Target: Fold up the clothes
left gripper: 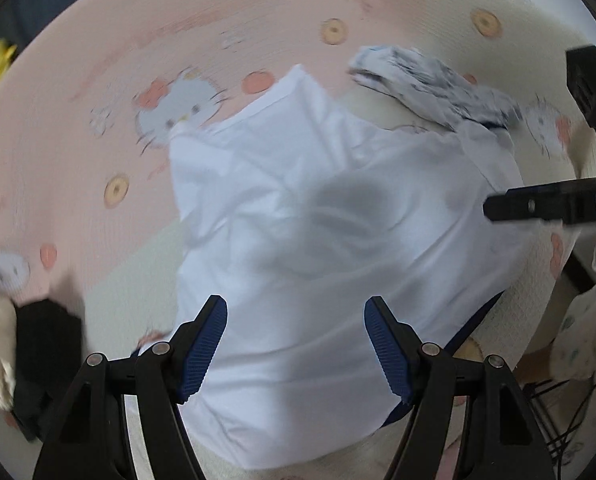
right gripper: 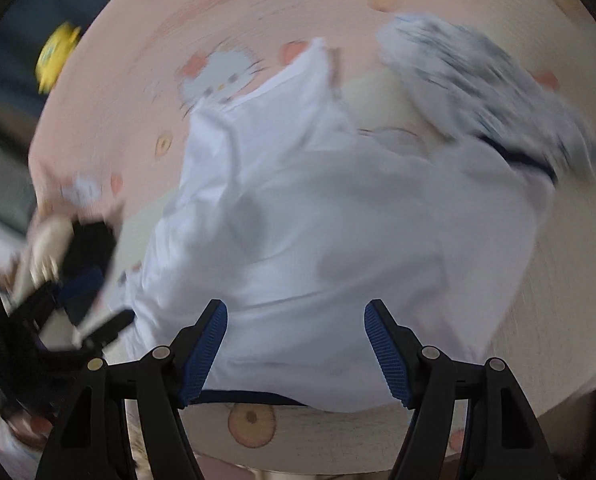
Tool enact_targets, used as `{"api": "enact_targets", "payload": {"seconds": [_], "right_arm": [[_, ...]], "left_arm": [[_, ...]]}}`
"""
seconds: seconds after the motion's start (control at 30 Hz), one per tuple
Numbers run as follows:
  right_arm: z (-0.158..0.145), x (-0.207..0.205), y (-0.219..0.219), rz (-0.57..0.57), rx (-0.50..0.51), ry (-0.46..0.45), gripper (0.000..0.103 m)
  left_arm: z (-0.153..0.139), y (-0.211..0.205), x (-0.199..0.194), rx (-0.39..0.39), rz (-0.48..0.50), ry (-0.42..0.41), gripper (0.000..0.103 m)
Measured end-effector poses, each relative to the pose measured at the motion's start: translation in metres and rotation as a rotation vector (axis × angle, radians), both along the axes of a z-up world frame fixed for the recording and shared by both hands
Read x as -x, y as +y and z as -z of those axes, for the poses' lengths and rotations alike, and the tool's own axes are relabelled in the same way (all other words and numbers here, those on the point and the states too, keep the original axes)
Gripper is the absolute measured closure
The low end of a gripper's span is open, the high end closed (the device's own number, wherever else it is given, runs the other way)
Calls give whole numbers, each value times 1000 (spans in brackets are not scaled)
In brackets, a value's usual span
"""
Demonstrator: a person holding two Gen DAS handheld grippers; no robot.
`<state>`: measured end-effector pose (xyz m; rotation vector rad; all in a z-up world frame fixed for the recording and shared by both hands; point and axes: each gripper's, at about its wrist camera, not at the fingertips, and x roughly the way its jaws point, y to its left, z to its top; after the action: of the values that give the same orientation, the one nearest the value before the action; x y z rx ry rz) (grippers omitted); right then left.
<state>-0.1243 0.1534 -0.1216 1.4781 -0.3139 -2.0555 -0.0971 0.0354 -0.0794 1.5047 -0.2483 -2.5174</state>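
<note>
The crumpled white cotton garment (left gripper: 318, 240) lies spread on the pink cartoon-print bedsheet (left gripper: 98, 60); both tongs (left gripper: 296, 344) (right gripper: 296, 346) gape apart, empty. Grabbing one layer could bunch it

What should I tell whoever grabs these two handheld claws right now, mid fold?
Left claw: open, empty, over the near part of the white garment.
Right claw: open, empty, over the same garment's near hem.
The white garment lies rumpled on the pink cartoon-print bedsheet. A grey-and-white patterned garment is bunched at its far right edge, a black garment to the left.
Done: no neat fold is visible.
Left: flatten and fold the white garment, then the others.
</note>
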Motion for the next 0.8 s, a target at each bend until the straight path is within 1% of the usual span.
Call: {"api": "enact_targets", "payload": {"seconds": [0.13, 0.17, 0.2, 0.27, 0.37, 0.43, 0.53, 0.67, 0.73, 0.8], "right_arm": [[16, 7, 43, 111, 155, -104, 32], [17, 7, 52, 133, 185, -111, 32], [19, 7, 60, 150, 201, -120, 32], [25, 8, 77, 194, 235, -141, 32], [42, 7, 100, 267, 276, -204, 32], [54, 5, 112, 309, 297, -248, 32], [64, 5, 121, 338, 325, -284, 32], [68, 5, 124, 344, 374, -287, 32], [74, 6, 122, 350, 408, -307, 32], [79, 8, 120, 356, 441, -326, 32]], "left_arm": [[8, 25, 10, -18, 56, -26, 34], [11, 32, 13, -26, 69, -32, 34], [13, 39, 16, -18, 86, -43, 34], [19, 57, 19, 26, 131, -59, 34], [27, 84, 24, 93, 211, -75, 34], [32, 98, 26, 113, 254, -85, 34], [37, 115, 31, 109, 299, -94, 34], [45, 130, 41, 91, 323, -109, 34], [48, 137, 45, 98, 338, -110, 34], [50, 143, 50, 82, 354, -115, 34]]}}
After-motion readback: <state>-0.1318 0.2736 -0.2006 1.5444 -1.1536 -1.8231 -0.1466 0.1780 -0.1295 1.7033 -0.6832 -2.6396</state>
